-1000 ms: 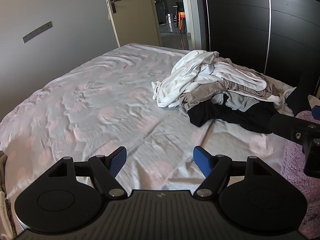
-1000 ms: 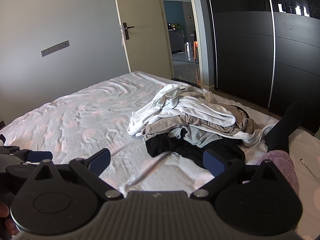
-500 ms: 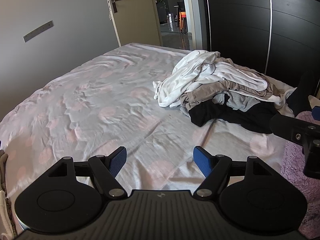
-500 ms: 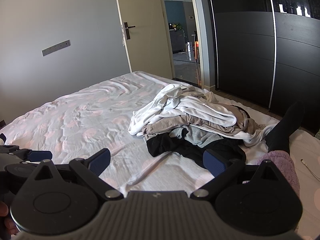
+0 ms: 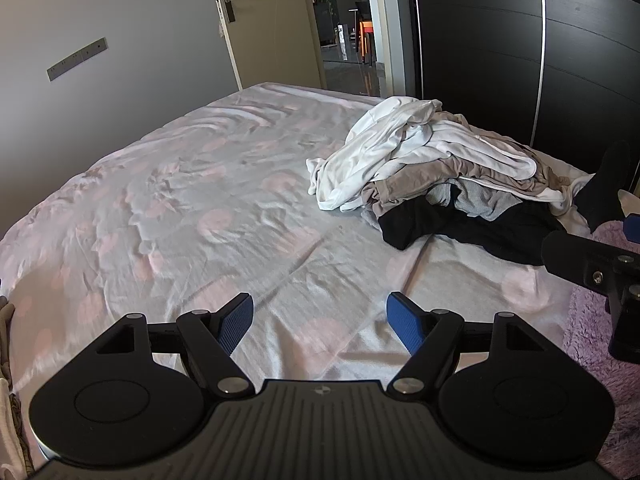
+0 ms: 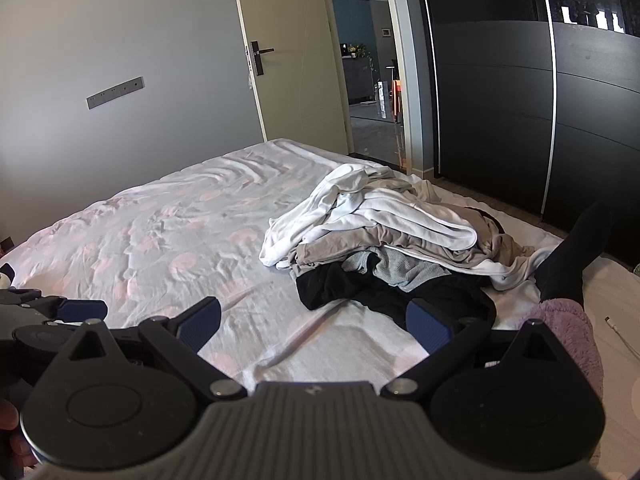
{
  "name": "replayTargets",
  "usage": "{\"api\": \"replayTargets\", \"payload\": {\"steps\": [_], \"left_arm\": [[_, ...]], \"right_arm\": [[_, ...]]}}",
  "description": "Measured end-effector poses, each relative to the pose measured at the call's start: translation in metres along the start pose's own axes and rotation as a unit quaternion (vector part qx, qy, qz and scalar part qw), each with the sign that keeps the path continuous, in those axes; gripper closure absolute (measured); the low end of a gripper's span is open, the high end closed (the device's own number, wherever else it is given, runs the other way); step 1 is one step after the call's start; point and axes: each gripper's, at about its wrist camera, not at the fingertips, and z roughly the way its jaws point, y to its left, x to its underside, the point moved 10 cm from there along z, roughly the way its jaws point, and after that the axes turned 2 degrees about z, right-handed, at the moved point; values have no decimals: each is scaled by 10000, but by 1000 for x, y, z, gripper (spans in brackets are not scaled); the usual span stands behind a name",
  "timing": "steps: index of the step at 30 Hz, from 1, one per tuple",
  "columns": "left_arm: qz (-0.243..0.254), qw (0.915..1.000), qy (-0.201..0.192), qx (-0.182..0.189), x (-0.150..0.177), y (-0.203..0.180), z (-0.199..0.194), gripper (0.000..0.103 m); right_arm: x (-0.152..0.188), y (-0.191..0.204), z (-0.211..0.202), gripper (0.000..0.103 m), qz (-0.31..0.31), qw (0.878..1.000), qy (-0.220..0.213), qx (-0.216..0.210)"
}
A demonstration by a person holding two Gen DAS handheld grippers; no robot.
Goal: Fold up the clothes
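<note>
Unlabelled, clothes pile point(image 5: 436, 176), both grippers open

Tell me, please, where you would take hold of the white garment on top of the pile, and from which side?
I would probably grip the white garment at its loose bunched edge hanging off the pile's left end. Come in from the open bed side: there it droops free, while further right it lies across the beige layer.

No readable text, label, brand or number shows in either view.
</note>
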Motion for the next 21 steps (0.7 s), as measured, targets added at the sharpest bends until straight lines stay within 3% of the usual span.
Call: {"api": "replayTargets", "payload": {"steps": [10,21], "left_arm": [[14,10000,58,28,7,0,12,30],[160,9993,-177,275,-8,9,50,33]], "right_arm": [[4,-2,7,3,-100,9999,-26,8],[-6,-20,52,3,-226,9982,-277,483]]}}
